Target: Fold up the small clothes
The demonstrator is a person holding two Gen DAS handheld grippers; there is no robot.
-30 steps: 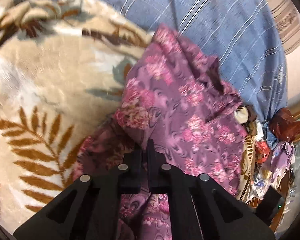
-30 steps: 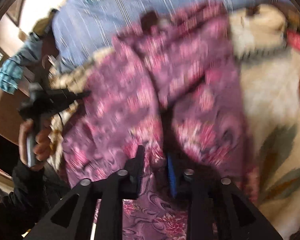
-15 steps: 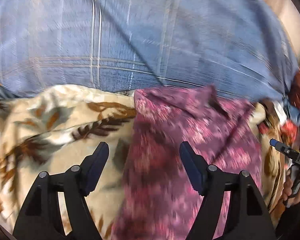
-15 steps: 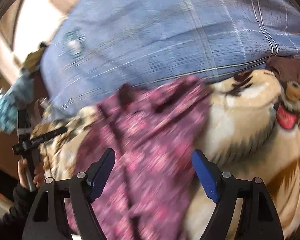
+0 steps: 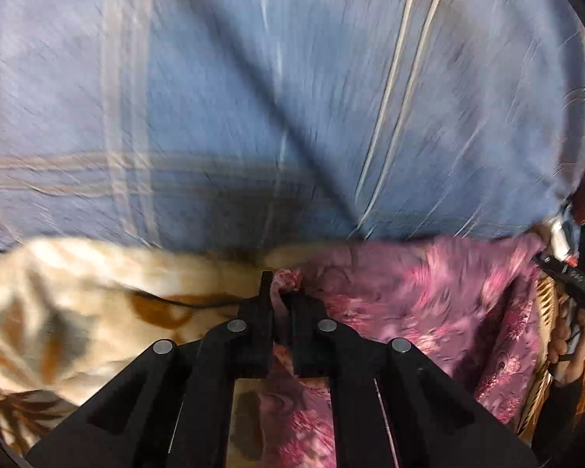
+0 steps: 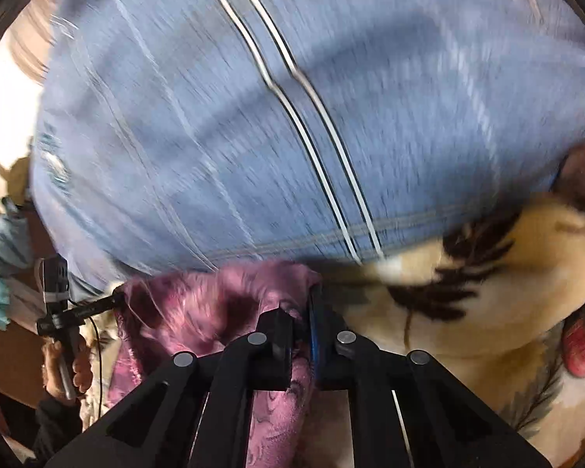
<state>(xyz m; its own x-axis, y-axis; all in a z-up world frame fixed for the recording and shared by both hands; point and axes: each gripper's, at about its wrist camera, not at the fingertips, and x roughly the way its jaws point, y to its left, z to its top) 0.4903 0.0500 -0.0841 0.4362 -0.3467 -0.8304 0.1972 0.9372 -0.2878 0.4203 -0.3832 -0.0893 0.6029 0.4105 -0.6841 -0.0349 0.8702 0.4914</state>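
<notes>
A purple floral garment (image 5: 429,304) lies on a cream leaf-print blanket (image 5: 58,296). In the left wrist view my left gripper (image 5: 280,296) is shut on the garment's far left corner, and cloth bunches between the fingers. In the right wrist view my right gripper (image 6: 302,308) is shut on the far right corner of the same garment (image 6: 199,304), which runs off to the left. Both views are blurred by motion.
A blue striped sheet (image 5: 292,97) fills the far half of both views, also in the right wrist view (image 6: 292,117). The cream blanket (image 6: 468,292) spreads to the right. The other hand and gripper show at the edges (image 6: 62,331).
Both grippers opened half a second ago, moved to the garment's far edge, and have now shut on its corners. The views have swung toward the blue sheet.
</notes>
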